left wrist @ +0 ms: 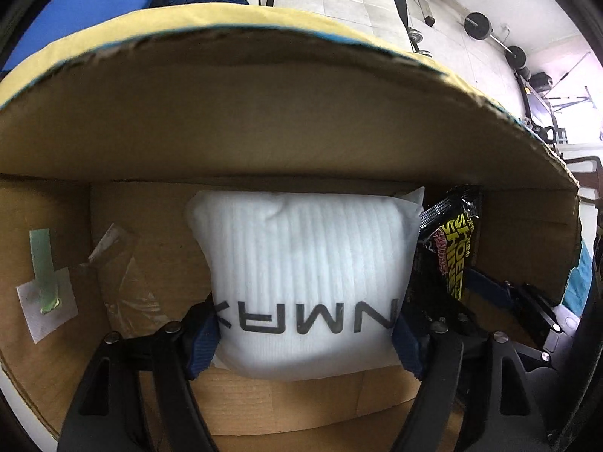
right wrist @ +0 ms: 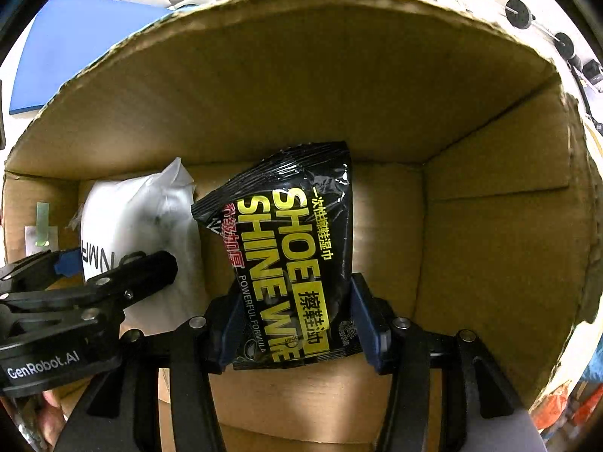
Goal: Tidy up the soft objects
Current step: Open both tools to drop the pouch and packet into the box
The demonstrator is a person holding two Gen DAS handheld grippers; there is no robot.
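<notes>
Left wrist: inside a brown corrugated cardboard box (left wrist: pixel 264 120), rough-cut rim, tape scraps (left wrist: pixel 124 275) on the floor. Clamped between the blue pads of the left gripper (left wrist: pixel 307 339): a soft white ribbed sock pack (left wrist: pixel 305 260) in clear film, lying against the far wall. Just beside it on the right, a glossy black wipes pouch (left wrist: pixel 450 248). Beyond the rim, pale floor and barbell weights (left wrist: pixel 478 26).

Right wrist: same box interior (right wrist: pixel 490 196). Crinkled black shoe-shine wipes pouch (right wrist: pixel 290 256) pinched in the right gripper (right wrist: pixel 296 324), tilted slightly, lower end at the box floor. White pack (right wrist: pixel 139 218) at left, held by the left gripper (right wrist: pixel 71 267) reaching in alongside. Blue mat (right wrist: pixel 75 45) outside.
</notes>
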